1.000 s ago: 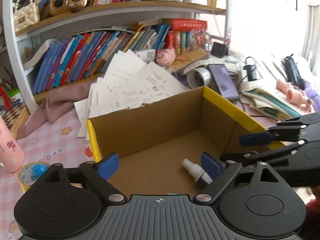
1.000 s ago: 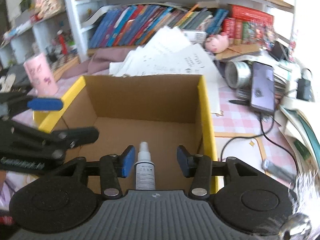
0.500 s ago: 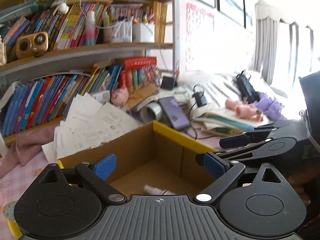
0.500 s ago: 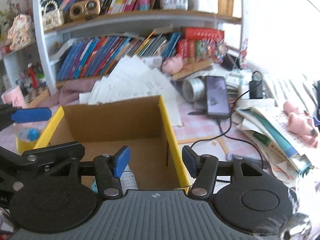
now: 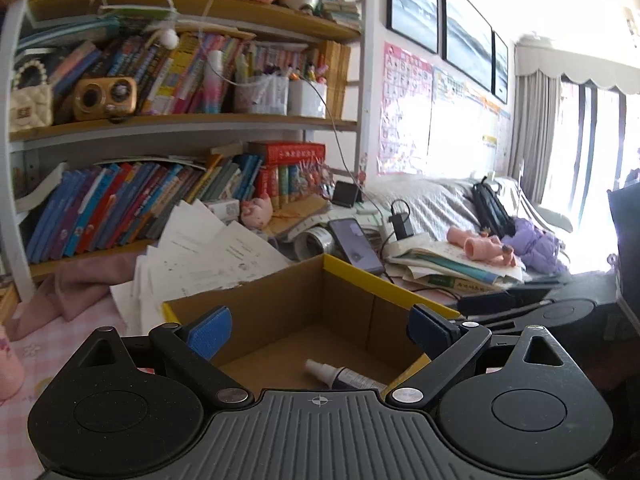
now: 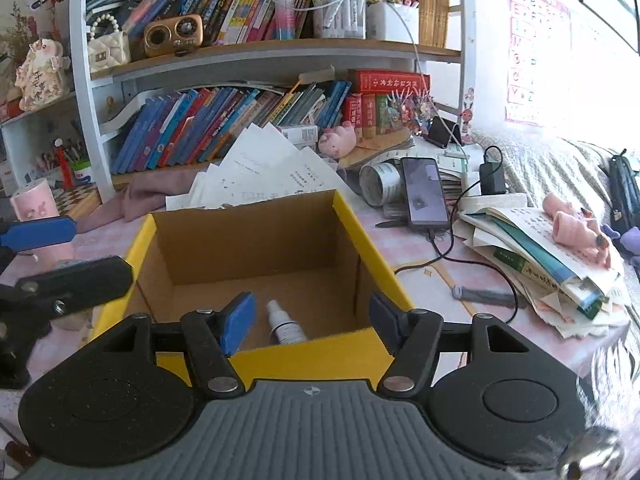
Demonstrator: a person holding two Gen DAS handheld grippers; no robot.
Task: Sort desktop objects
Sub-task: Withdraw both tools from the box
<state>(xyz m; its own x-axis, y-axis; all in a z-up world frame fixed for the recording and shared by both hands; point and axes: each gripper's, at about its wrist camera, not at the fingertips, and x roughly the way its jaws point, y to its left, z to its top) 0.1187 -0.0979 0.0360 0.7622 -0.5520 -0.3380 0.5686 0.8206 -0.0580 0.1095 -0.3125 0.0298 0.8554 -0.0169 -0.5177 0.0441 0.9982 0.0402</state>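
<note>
The spray bottle (image 6: 285, 325) lay on its side on the floor of the yellow-rimmed cardboard box (image 6: 362, 236), near the front wall, its long axis running roughly away from the right claw (image 6: 312, 318) with the nozzle pointing toward the far wall. It sat just ahead of and below that claw, which was released and empty, pads spread over the near rim. The left claw (image 5: 318, 332) was also released and empty, hovering at the box's left side, and saw the bottle (image 5: 344, 376) lying crosswise to it; the right hand seemed the nearer. Compared with a second earlier, both claws had lifted and drawn back from the box, and the bottle, then framed between the right pads, now rested free inside. Papers (image 6: 276, 172) and a phone (image 6: 425, 194) lay on the bench beyond.
</note>
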